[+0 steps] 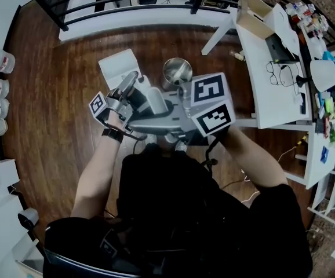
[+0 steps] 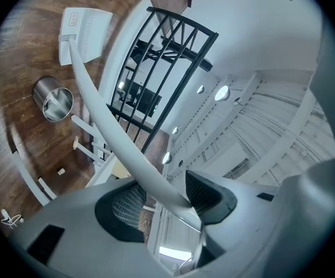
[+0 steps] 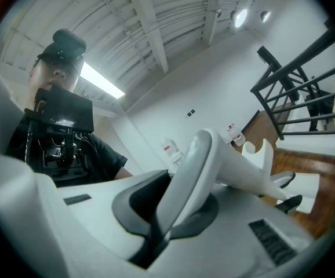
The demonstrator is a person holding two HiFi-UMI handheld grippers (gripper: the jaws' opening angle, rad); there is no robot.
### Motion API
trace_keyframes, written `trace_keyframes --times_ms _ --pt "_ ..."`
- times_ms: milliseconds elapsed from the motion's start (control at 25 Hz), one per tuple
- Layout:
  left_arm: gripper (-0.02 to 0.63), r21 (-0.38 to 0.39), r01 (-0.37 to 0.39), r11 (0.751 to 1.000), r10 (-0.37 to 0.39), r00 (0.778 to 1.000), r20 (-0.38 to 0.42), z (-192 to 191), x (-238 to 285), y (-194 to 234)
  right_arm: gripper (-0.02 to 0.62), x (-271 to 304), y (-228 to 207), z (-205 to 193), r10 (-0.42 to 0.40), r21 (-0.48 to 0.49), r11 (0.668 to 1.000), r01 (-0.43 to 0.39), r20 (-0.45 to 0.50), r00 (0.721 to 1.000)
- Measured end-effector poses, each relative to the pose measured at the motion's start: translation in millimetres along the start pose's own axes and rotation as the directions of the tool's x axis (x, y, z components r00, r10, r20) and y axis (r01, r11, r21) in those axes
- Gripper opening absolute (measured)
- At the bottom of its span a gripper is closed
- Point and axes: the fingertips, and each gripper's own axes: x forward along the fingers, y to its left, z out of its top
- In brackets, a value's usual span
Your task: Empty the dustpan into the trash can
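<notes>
- Dark, glossy plank floor (image 1: 51,126) lies under a person in black.
- The right claw (image 3: 170,207) is pressed together, pinching the thin edge of a smooth white plastic grip (image 3: 197,158) trimmed in grey.
- The left claw (image 2: 168,198) is spread. The long, curved white handle (image 2: 106,120) lies between its meshed pads, against one and a sliver clear of the other.
- Farther out, that handle ends at the flat white dustpan (image 2: 89,30), just left of the round, shiny metal trash can (image 1: 177,71).
- A white bench (image 1: 266,91) stands far right, with a black barred railing (image 1: 127,7) beyond.
</notes>
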Motion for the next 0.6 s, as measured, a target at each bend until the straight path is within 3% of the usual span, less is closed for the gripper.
trace_keyframes --times_ms 400,600 --pt "0.213 0.01 0.149 0.989 -0.149 0.989 0.001 -41 -29 -9 0.008 -28 34 -6 0.073 0.034 0.997 -0.074 0.039 0.997" --pt "0.213 0.034 0.156 0.987 -0.157 0.986 0.058 -68 -48 3 0.008 -40 59 -30 0.119 0.026 0.993 -0.119 0.0 0.993"
